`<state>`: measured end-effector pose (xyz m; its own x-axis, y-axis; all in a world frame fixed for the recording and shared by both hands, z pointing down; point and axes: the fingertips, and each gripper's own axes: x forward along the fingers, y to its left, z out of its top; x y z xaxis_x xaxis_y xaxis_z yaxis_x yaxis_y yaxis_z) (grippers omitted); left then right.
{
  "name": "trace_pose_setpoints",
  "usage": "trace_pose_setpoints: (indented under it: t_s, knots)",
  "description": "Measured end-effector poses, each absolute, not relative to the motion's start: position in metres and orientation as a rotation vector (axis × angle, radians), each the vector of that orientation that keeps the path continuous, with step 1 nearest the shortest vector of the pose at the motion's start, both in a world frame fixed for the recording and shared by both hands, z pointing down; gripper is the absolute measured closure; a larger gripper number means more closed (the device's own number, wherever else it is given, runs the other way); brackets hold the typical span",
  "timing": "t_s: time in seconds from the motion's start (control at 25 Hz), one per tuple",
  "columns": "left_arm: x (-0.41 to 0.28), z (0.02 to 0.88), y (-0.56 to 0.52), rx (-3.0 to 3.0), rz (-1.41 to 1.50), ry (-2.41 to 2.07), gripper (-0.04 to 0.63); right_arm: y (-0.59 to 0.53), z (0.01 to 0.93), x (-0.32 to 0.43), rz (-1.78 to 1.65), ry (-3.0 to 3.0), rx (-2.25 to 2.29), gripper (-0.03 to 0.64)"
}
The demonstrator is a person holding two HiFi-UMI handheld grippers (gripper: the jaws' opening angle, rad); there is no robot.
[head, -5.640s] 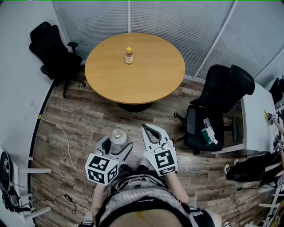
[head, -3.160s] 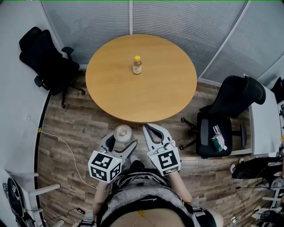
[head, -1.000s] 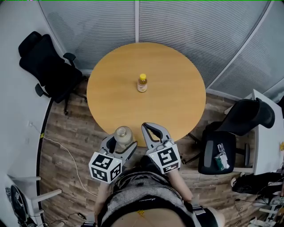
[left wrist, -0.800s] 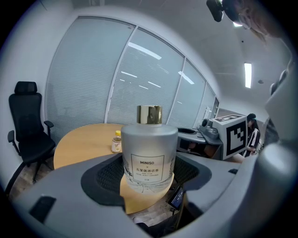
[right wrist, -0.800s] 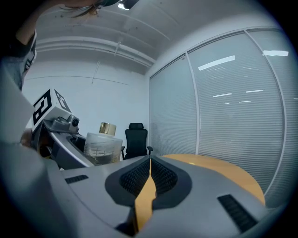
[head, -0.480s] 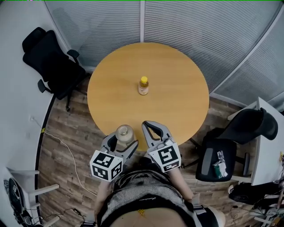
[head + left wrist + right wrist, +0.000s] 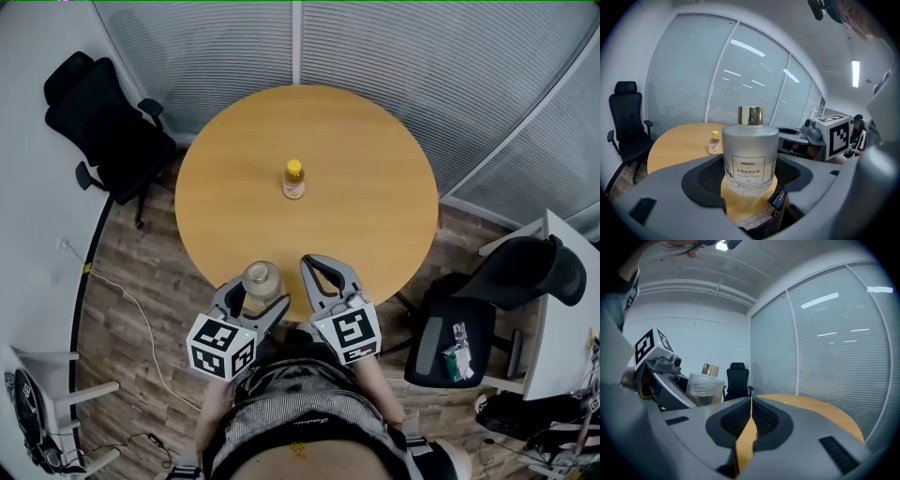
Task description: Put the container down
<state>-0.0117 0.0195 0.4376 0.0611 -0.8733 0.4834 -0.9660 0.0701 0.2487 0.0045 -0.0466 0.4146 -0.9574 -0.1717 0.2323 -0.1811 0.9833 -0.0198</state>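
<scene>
Closer to the round table (image 7: 375,187) than a moment ago, the left claw (image 7: 750,174) grips the frosted jar (image 7: 750,157) by its sides, upright over the table's near edge. Just beside it, the right claw (image 7: 750,404) is clenched on nothing. A small yellow-capped bottle (image 7: 294,179) stands mid-table, well apart.

Head view: we log bright, even overhead light; tabletop (image 7: 375,178) uniformly lit, shadows soft. Strong fisheye bend at edges, blinds (image 7: 394,56) curved.
Left gripper view: we log dark round vignette; ceiling lamp (image 7: 855,73) blown out, its streaks mirrored on glass wall (image 7: 740,47). Container (image 7: 750,157) sharp, label legible; near fingers (image 7: 705,180) soft.
Right gripper view: same vignette; we note bright streaks on glass, foreground fingers (image 7: 736,420) blurred, top-left corner smeared.
</scene>
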Motion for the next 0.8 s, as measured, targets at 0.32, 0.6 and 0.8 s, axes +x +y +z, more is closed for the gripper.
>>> trace_pose_setpoints:
  t_s: [0.32, 0.6, 0.8]
  knots:
    - [-0.005, 0.439, 0.001, 1.865, 0.271, -1.807, 0.255, -0.063, 0.422, 0.023, 0.115, -2.886, 0.360, 0.595]
    - [-0.006, 0.437, -0.021, 1.937, 0.268, -1.734, 0.256, -0.082, 0.421, 0.026, 0.115, -2.872, 0.457, 0.595]
    - [-0.014, 0.435, -0.037, 1.996, 0.274, -1.679, 0.255, -0.094, 0.421, 0.021, 0.131, -2.853, 0.541, 0.595]
